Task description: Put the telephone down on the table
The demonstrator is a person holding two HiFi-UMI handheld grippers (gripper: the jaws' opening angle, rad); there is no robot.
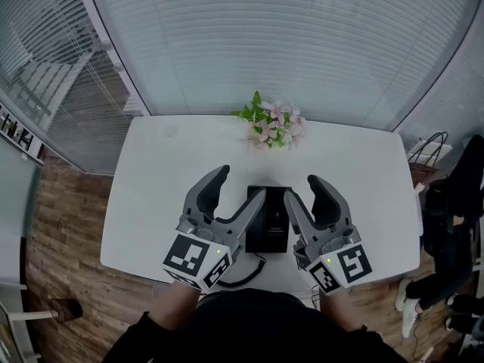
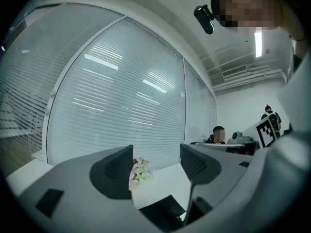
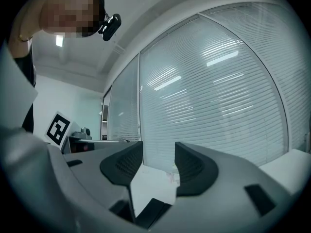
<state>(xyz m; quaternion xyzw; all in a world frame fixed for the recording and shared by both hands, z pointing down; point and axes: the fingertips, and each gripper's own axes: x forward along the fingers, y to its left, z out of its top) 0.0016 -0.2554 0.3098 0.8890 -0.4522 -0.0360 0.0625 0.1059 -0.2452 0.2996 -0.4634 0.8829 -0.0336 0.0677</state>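
Observation:
A black telephone (image 1: 268,225) lies on the white table (image 1: 159,203), near its front edge, with its coiled cord (image 1: 243,273) trailing off toward me. My left gripper (image 1: 242,184) hovers over the telephone's left side, open, with nothing between its jaws. My right gripper (image 1: 301,187) hangs over the telephone's right side, also open and empty. Both point level toward the far blinds. In the left gripper view the telephone (image 2: 163,212) shows low between the jaws of the left gripper (image 2: 155,164). The right gripper view shows the telephone (image 3: 150,210) below the right gripper (image 3: 159,166).
A small bunch of pink flowers (image 1: 271,125) stands at the table's back edge, in line with the telephone. Glass walls with blinds (image 1: 287,44) close off the back and left. A person in dark clothes (image 1: 454,225) and a bag (image 1: 429,151) are off the table's right end.

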